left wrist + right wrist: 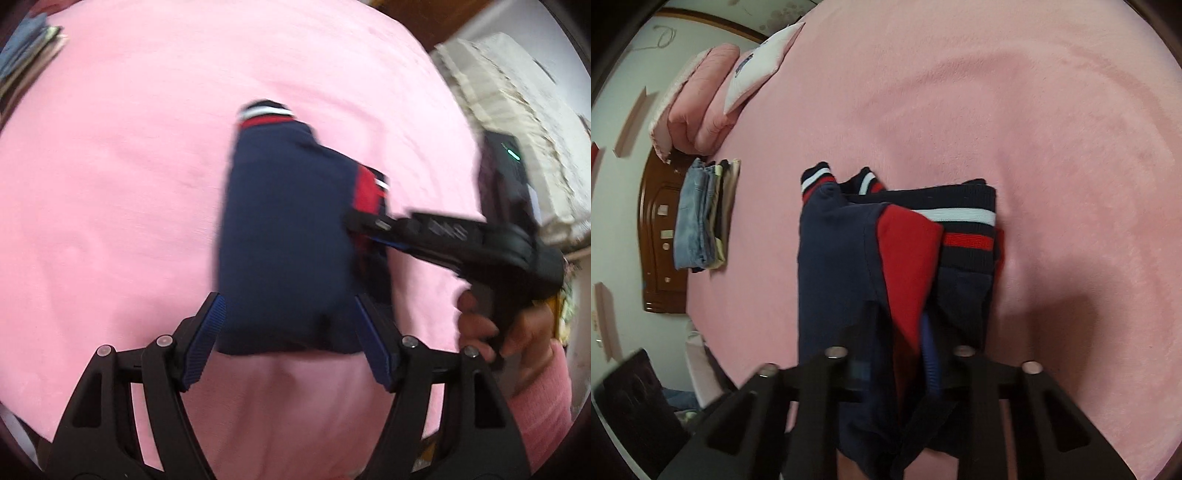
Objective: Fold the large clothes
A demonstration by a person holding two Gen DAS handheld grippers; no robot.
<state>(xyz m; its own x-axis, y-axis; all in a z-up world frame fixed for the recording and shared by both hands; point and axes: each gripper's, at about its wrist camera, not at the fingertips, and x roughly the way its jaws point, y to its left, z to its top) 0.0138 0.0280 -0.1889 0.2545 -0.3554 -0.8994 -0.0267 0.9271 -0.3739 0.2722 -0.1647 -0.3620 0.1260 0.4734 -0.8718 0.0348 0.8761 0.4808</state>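
Observation:
A folded navy garment [280, 221] with red panels and red-and-white striped cuffs lies on the pink bedspread [110, 166]. My left gripper [288, 301] is open wide, and the near end of the bundle sits between its blue pads without being squeezed. My right gripper [354, 221] comes in from the right, held by a hand [491, 332] in a pink sleeve. In the right wrist view its jaws [899, 314] stand narrowly apart, with red and navy folds of the garment [834, 266] between them. The blue face of one pad [931, 354] shows bare.
A stack of folded clothes [701, 218], jeans on top, sits at the bed's left edge by a wooden headboard [657, 240]. Pink and white pillows [698, 107] lie behind it. A lace-covered piece of furniture [517, 110] stands beyond the bed.

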